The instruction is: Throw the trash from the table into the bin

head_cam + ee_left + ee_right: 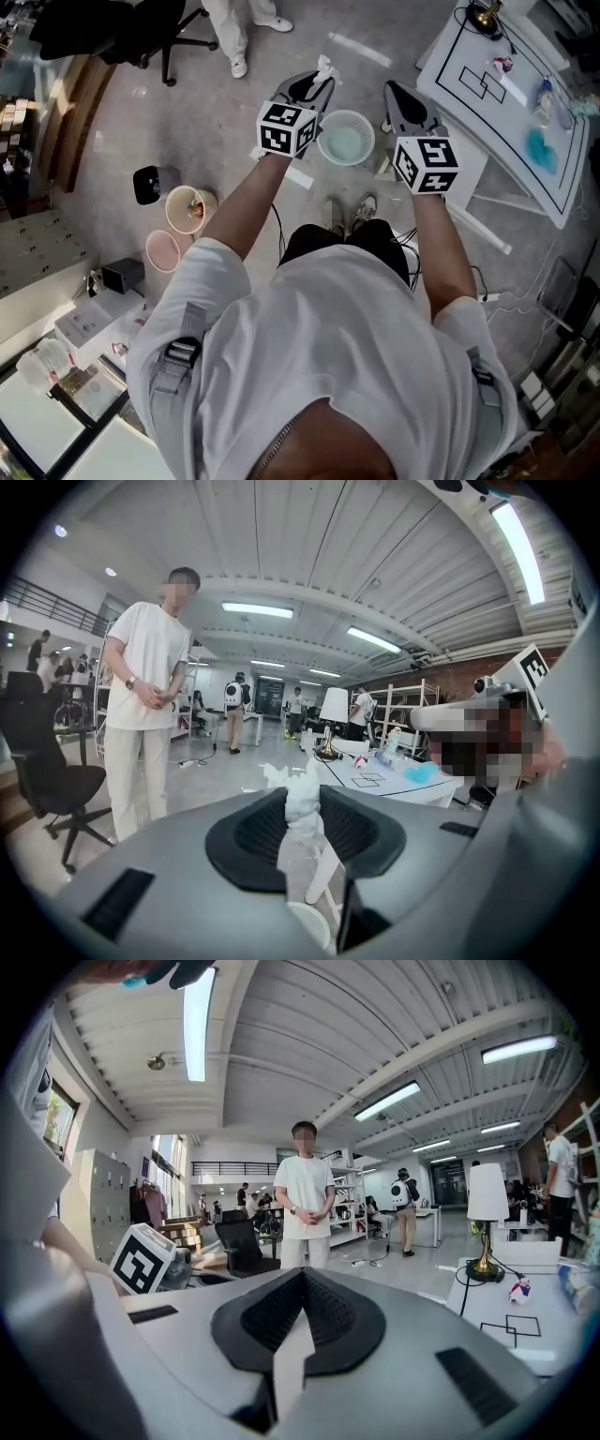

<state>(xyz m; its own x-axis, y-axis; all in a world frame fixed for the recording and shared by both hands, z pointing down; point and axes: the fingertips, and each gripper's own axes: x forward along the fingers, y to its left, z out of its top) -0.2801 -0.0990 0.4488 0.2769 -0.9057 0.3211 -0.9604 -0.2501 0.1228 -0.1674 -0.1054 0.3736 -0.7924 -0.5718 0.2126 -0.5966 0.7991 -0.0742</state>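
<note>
Trash run, mid-carry: your left gripper [319, 82], at the upper centre of the head view, has its fingers clamped narrowly on a crumpled white tissue [324, 66], which sticks out past the tips. The tissue hangs above the floor just left of the round white mesh bin [369, 141], not yet over its mouth. Your right gripper [395, 96], just right of the bin, has its fingers pressed fully together with nothing between them. The white tabletop [506, 131] with its black outlines lies at the upper right of the frame, well apart from the tissue. A teal scrap [541, 148] and a few small items rest on it. The step in hand looks like the carry from tabletop to bin. The next move calls for bringing the left fingers over the bin's opening, then spreading them so the tissue drops inside. Light as it is, it may cling to a pad or drift past the rim.
</note>
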